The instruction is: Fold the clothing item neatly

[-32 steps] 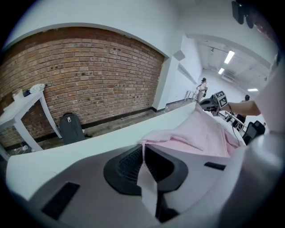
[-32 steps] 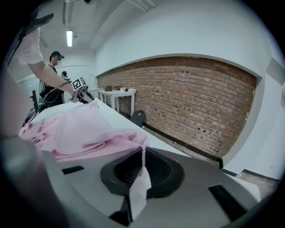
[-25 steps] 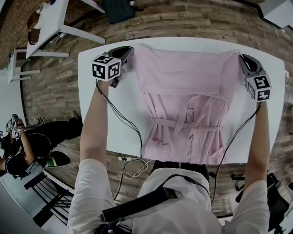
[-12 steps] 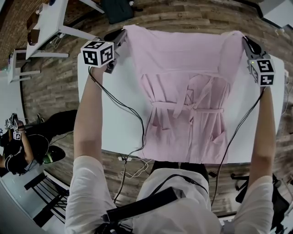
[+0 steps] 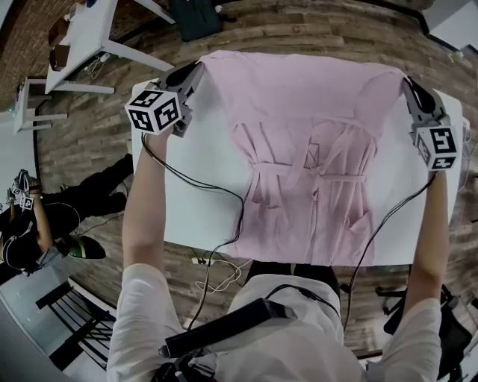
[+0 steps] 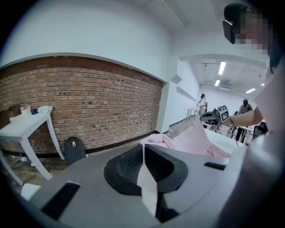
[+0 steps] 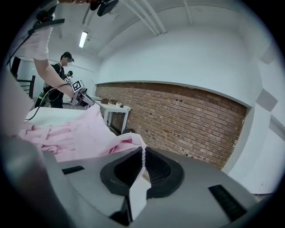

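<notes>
A pale pink garment (image 5: 306, 142) with tie belts is stretched wide between my two grippers and lifted at its far edge, while its near part still drapes on the white table (image 5: 198, 194). My left gripper (image 5: 196, 69) is shut on the garment's far left corner. My right gripper (image 5: 409, 83) is shut on the far right corner. In the left gripper view the pink cloth (image 6: 187, 140) runs off beyond the pinched jaws. The right gripper view shows the cloth (image 7: 84, 133) bunched just past its jaws and spreading away leftward.
The white table stands on a wood plank floor (image 5: 314, 33). A second white table (image 5: 82, 37) and a dark bag (image 5: 190, 15) lie beyond it. A seated person (image 5: 37, 239) is at the left. Cables (image 5: 216, 216) hang across the table's near side.
Both grippers have risen, carrying the garment's far edge up off the table. The cloth now hangs stretched between them, and more of it has left the tabletop.
</notes>
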Demonstrator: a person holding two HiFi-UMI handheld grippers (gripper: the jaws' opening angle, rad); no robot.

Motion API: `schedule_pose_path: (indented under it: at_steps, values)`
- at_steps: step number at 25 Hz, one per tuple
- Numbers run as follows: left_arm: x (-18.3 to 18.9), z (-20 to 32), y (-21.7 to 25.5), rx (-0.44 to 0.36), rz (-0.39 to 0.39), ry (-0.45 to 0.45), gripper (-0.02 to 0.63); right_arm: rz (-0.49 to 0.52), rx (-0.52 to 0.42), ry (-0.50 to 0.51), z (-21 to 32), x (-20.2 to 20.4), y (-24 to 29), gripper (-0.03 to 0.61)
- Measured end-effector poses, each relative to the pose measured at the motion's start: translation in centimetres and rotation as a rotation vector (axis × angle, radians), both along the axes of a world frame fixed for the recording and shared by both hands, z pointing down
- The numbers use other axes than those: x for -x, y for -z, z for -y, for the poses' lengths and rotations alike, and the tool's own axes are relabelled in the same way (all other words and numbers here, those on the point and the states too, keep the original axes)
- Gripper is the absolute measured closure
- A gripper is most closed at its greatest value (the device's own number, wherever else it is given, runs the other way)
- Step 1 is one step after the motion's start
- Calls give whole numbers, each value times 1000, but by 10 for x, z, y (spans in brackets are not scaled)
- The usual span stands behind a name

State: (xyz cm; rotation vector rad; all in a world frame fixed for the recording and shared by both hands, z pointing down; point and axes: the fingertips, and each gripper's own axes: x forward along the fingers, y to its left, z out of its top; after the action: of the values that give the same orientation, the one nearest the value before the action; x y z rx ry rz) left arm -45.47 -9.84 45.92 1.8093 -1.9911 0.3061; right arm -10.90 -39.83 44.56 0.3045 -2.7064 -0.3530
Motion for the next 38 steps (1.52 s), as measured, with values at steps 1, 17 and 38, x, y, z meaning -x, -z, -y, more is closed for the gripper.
schedule_pose_path:
  at_steps: [1, 17, 38]
  values:
    - [0, -1, 2, -12, -2, -1, 598, -1, -4, 1, -1, -2, 1, 558]
    - [-109, -98, 21, -16, 87, -123, 600, -59, 26, 83, -104, -90, -9, 558]
    - [-246, -262, -43, 248, 139, -210, 600, -322, -45, 184, -218, -221, -68, 558]
